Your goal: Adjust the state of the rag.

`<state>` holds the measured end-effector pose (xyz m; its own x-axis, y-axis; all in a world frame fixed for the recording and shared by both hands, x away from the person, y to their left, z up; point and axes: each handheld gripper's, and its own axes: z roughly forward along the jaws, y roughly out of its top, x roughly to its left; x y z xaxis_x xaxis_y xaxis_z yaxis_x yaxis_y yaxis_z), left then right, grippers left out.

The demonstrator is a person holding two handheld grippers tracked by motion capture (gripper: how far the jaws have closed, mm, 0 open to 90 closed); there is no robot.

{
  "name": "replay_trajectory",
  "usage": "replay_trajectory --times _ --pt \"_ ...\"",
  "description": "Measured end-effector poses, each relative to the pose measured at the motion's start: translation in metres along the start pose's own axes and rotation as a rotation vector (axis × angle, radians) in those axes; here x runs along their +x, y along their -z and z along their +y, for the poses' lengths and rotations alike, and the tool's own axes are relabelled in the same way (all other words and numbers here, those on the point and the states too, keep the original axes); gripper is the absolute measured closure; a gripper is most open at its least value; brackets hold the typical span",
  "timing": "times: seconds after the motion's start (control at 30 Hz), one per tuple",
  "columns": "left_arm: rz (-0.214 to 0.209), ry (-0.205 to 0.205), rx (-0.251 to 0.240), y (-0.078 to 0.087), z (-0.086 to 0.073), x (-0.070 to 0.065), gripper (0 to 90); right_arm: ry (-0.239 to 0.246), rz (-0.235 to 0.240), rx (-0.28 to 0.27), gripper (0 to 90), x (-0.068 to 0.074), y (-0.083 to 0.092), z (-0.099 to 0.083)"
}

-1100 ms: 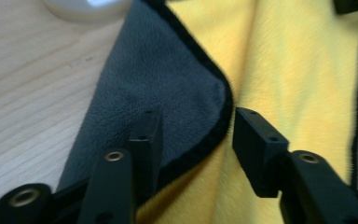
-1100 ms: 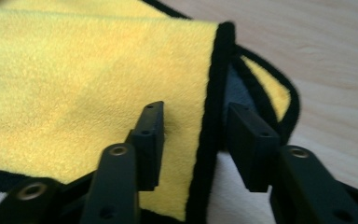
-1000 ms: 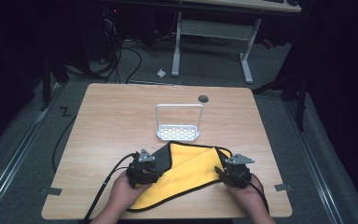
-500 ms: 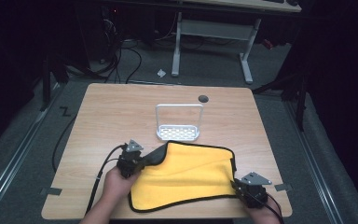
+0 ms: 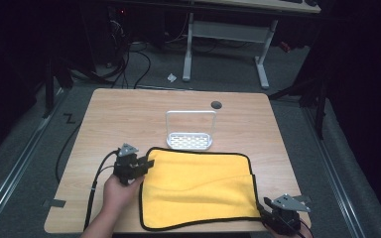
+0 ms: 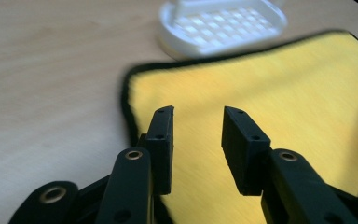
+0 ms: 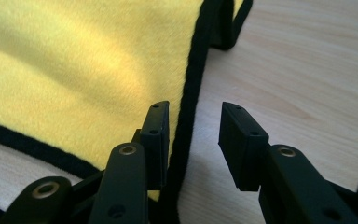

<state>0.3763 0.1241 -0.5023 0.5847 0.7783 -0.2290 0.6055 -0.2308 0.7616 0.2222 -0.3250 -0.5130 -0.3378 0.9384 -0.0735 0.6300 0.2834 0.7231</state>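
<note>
With both claws standing part open and holding nothing, left claw (image 5: 148, 163) and right claw (image 5: 264, 210), jaws having just been opening, should regrip yellow cloth (image 5: 198, 186) at black-bound corners, keeping it flat on counter (image 5: 129, 114).

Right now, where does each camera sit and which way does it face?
High view: fixed above the near table edge, looking forward and down; forearm, left tool, right tool.
Left gripper view: rides the left tool, looking along open jaws over the yellow cloth toward the white rack.
Right gripper view: rides the right tool, jaws open astride the cloth's black edge.
Shared: cloth, table.
</note>
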Motion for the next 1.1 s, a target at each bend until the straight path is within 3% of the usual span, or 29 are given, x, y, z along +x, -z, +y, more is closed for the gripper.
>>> replay_trajectory --times 0.1,0.23,0.37,0.43,0.47,0.6,0.7,0.9,1.1 --pt "-0.061 -0.043 0.040 0.006 -0.018 -0.023 64.0 0.007 -0.006 -0.030 65.6 -0.004 0.004 0.010" --pt "-0.057 -0.100 0.092 0.009 -0.045 -0.040 61.5 0.036 -0.012 -0.053 76.2 -0.008 -0.003 0.037" --pt "-0.058 -0.064 0.098 0.012 -0.057 -0.038 58.9 0.042 -0.013 -0.054 85.3 -0.017 -0.030 0.069" --pt "-0.053 -0.065 0.094 0.016 -0.060 -0.039 57.6 0.029 -0.021 -0.032 89.3 -0.027 -0.058 0.083" --pt "-0.051 -0.064 0.090 0.018 -0.062 -0.039 57.6 0.029 -0.021 -0.032 89.3 -0.027 -0.058 0.083" --pt "-0.042 -0.071 0.077 0.029 -0.070 -0.043 55.0 -0.027 0.005 0.019 90.0 -0.043 -0.089 0.084" --pt "-0.019 -0.110 0.080 0.034 -0.075 -0.049 52.9 -0.002 0.032 0.054 90.0 -0.040 -0.101 0.076" --pt "-0.035 -0.104 0.078 0.038 -0.080 -0.052 50.2 0.010 0.042 0.028 90.0 -0.049 -0.110 0.081" --pt "-0.057 -0.073 0.060 0.039 -0.079 -0.045 46.5 0.004 0.025 0.022 90.0 -0.065 -0.128 0.097"
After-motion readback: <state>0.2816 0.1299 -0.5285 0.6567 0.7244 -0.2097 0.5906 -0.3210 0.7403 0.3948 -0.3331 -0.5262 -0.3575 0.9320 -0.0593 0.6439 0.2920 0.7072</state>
